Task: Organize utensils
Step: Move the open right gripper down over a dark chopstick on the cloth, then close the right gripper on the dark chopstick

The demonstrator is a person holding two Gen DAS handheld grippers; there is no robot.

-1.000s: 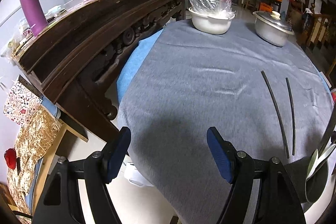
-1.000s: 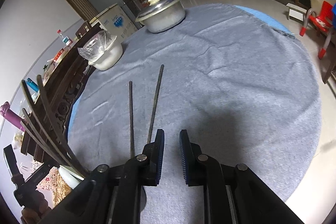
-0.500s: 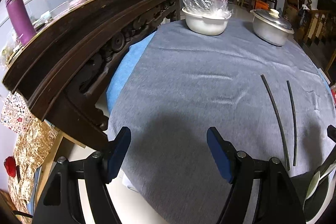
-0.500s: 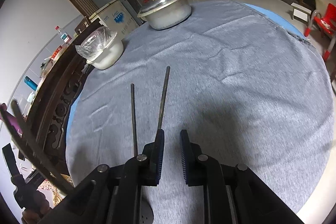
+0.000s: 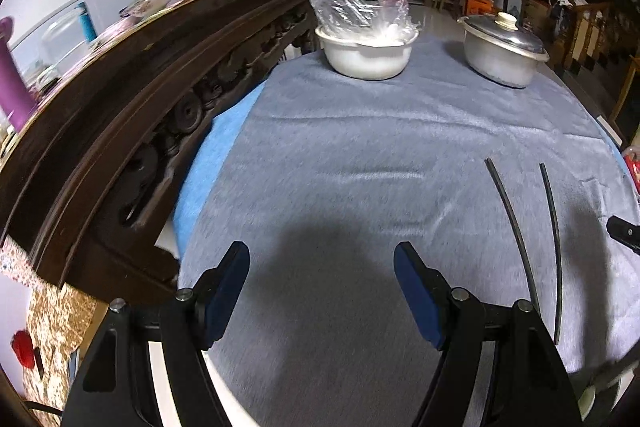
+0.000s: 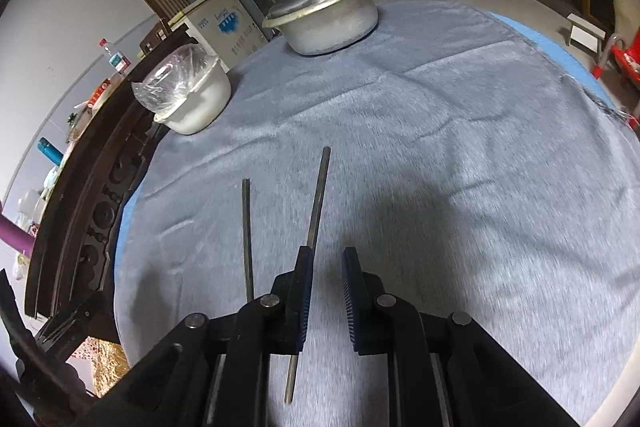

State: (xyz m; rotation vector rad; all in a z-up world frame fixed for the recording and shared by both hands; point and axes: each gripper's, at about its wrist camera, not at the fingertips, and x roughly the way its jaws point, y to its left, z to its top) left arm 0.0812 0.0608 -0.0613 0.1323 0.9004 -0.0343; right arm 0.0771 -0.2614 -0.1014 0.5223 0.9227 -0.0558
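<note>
Two dark chopsticks lie side by side on the grey tablecloth (image 5: pixel 340 187). In the left wrist view they are at the right, one chopstick (image 5: pixel 510 223) left of the other chopstick (image 5: pixel 554 227). In the right wrist view the longer-looking chopstick (image 6: pixel 318 199) runs under my left finger, and the second chopstick (image 6: pixel 247 231) lies further left. My right gripper (image 6: pixel 326 263) hovers just above the cloth, jaws narrowly apart and empty. My left gripper (image 5: pixel 322 267) is wide open and empty over the near cloth. A blurred utensil holder (image 5: pixel 600 383) shows at the lower right edge.
A white bowl covered with plastic (image 5: pixel 366 39) and a lidded metal pot (image 5: pixel 502 55) stand at the far side of the table. A dark carved wooden sideboard (image 5: pixel 132 115) with bottles and dishes runs along the left. Chairs and furniture stand beyond the table.
The right gripper has moved forward over the chopsticks, and the holder with its chopsticks has left its view. The left gripper has shifted forward over the table; the holder has slid toward its frame edge.
</note>
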